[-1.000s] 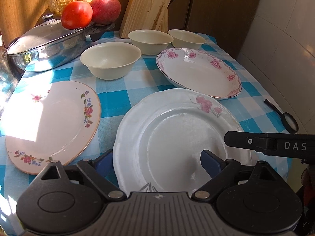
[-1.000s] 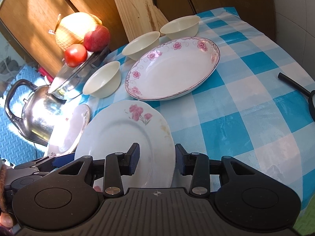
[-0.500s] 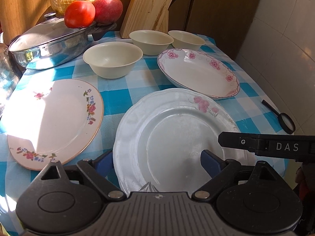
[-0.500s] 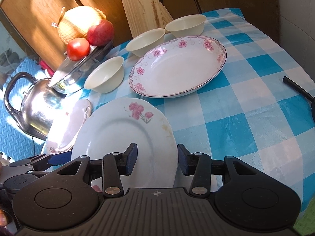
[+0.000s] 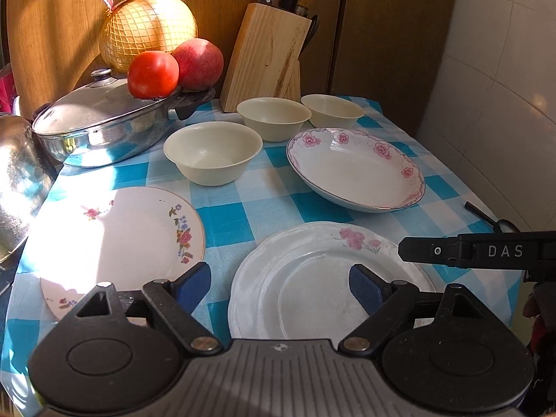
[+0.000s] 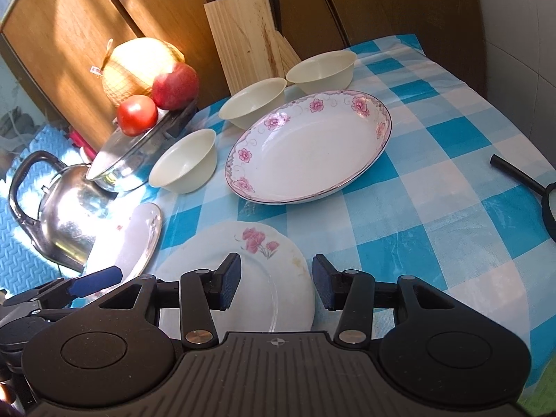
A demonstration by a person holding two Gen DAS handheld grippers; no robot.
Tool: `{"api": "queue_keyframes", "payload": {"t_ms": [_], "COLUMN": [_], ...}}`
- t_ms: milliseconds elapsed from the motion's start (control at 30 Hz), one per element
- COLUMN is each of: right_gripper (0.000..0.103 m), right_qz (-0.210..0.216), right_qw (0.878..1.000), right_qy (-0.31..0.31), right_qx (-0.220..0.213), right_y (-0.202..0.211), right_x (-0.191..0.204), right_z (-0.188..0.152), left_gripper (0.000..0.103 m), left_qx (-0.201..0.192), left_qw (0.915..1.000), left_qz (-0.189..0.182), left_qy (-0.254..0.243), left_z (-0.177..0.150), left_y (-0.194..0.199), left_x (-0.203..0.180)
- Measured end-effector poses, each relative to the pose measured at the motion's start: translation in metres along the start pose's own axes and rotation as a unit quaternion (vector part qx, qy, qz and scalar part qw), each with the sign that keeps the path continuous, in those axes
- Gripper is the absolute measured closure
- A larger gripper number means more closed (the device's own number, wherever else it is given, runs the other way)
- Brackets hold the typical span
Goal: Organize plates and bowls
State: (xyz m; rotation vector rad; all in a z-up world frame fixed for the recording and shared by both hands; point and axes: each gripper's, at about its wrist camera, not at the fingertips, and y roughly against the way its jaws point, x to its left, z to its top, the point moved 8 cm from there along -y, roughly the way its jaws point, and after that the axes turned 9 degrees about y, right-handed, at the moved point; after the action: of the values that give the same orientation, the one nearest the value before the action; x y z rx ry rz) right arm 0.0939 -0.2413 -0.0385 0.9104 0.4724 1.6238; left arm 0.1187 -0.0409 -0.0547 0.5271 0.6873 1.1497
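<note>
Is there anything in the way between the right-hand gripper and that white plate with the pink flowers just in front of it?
Nothing visible. The right gripper is open, its jaws either side of the white plate's right edge, with only bare plate and checked tablecloth between them. The deep oval dish lies farther back.

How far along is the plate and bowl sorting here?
Nothing is stacked yet: three cream bowls and three plates sit apart on the cloth. Both tongs, left and right, hang open and empty over the white plate. All stacking remains.
</note>
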Motion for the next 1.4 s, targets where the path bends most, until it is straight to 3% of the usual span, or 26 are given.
{"api": "queue_keyframes", "payload": {"t_ms": [167,333,467,667,767,900,1100,1400], "right_gripper": [0.048,0.048,0.048,0.048,0.048,0.050,0.056,0.078], "right_qz": [0.000,0.025,0.048,0.084,0.089,0.100,0.129,0.154], "right_qw": [1.000,0.999,0.997,0.993,0.992,0.990,0.986,0.983], "right_qy": [0.007,0.031,0.065,0.077,0.075,0.068,0.056,0.019], "right_qx": [-0.003,-0.003,0.010,0.039,0.057,0.071,0.088,0.102], "right_y": [-0.003,-0.013,-0.033,-0.072,-0.094,-0.112,-0.128,-0.135], "right_x": [0.005,0.033,0.068,0.106,0.116,0.123,0.133,0.128], "right_z": [0.002,0.011,0.022,0.034,0.032,0.031,0.028,0.027], "left_gripper": [0.022,0.022,0.022,0.022,0.022,0.026,0.030,0.044], "left_qx": [-0.023,-0.040,-0.035,-0.011,0.001,0.024,0.033,0.029], "left_qw": [0.9987,0.9940,0.9900,0.9805,0.9782,0.9721,0.9690,0.9756], "left_qz": [0.021,0.070,0.109,0.130,0.129,0.102,0.077,0.117], "left_qy": [0.042,0.074,0.082,0.147,0.162,0.210,0.233,0.184], "left_z": [0.015,0.026,0.038,0.044,0.043,0.033,0.033,0.035], "left_y": [0.009,0.016,0.013,-0.001,-0.012,-0.022,-0.029,-0.034], "left_x": [0.032,0.073,0.107,0.159,0.175,0.192,0.199,0.190]}}
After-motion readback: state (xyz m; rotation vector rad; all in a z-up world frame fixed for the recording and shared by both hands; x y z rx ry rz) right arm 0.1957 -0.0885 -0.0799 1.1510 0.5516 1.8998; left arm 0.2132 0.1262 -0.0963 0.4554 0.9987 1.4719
